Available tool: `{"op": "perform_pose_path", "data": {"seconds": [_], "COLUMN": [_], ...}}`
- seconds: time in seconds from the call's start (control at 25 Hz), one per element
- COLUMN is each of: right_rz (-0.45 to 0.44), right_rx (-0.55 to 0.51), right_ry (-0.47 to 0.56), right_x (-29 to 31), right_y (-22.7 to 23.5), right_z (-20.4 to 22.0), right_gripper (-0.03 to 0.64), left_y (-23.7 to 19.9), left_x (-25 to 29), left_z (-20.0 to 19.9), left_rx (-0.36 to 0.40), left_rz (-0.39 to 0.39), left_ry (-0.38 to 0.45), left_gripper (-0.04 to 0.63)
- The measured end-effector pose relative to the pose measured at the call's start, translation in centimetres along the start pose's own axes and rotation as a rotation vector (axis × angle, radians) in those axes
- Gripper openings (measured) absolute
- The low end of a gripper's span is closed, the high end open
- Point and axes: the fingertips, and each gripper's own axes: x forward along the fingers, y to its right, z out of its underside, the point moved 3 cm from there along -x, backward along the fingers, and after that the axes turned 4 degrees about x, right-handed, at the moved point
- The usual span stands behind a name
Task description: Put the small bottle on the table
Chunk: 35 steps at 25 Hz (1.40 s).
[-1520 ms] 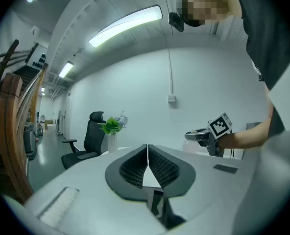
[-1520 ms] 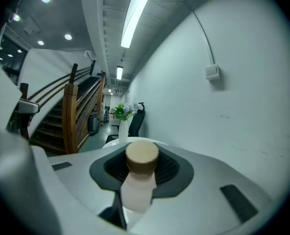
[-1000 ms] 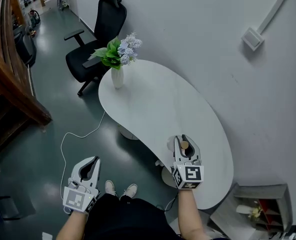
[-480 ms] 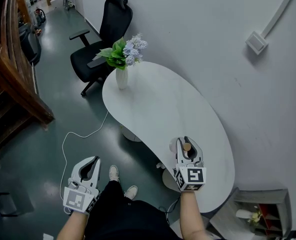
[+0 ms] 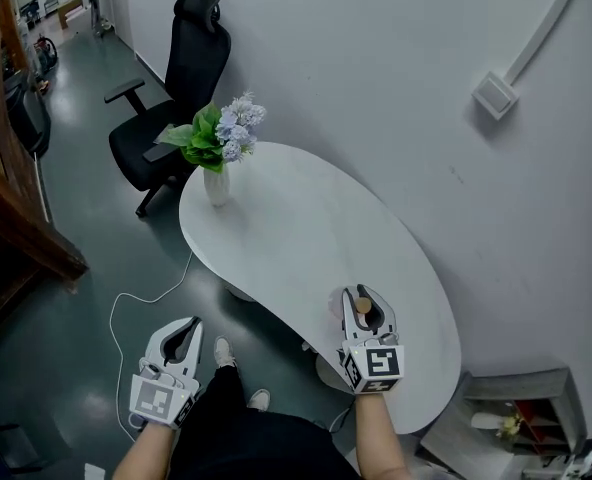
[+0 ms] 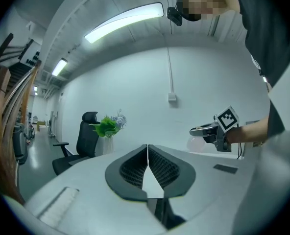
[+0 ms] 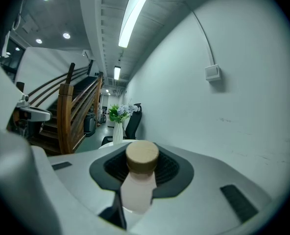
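Head overhead, gripper views level, flowers [image 5: 226,133] shared

Bottle [image 5: 363,307] largely hidden by right claw [image 5: 363,296]

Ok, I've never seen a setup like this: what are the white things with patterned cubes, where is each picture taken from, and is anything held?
No robot here: a person holds a two-jaw gripper in each hand, and the patterned cubes are part of them. The wide picture comes from a camera on the person's head, looking down. The other two come from cameras riding on each gripper, looking along its jaws. The right gripper is over the near end of a curved white table, jaws closed on a small bottle with a tan cap. The left gripper is off the table, above the floor, jaws together and empty. On the table's far end stands a white vase of flowers; a black office chair is beyond it.
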Motion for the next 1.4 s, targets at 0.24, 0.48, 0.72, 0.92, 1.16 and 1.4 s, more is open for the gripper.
{"op": "perform_pose_path", "data": {"seconds": [0.24, 0.48, 0.72, 0.92, 1.16, 1.4], "right_rz": [0.034, 0.054, 0.061, 0.055, 0.023, -0.015], "right_rx": [0.014, 0.022, 0.005, -0.013, -0.016, -0.015], "right_ry": [-0.011, -0.01, 0.002, -0.009, -0.013, -0.013], "right_x": [4.0, 8.5, 11.2, 12.7, 14.8, 15.9], "right_y": [0.3, -0.4, -1.6, -1.5, -0.3, 0.2], "right_z": [-1.5, -3.2, -5.2, -5.8, -5.5, -5.5], "right_gripper": [0.097, 0.097, 0.097, 0.097, 0.097, 0.097], "left_y": [-4.8, -9.8, -13.1, -13.2, -12.0, -10.7], "left_x": [4.5, 7.4, 9.0, 11.3, 14.1, 15.1], "left_z": [0.1, 0.1, 0.0, -0.1, -0.9, -1.8], "left_rx": [-0.003, -0.005, 0.002, -0.014, -0.005, 0.011], "left_rz": [0.031, 0.03, 0.04, 0.071, 0.078, 0.082], "left_ry": [0.006, -0.001, -0.006, -0.023, -0.008, 0.013], "left_gripper": [0.009, 0.009, 0.009, 0.009, 0.009, 0.009]}}
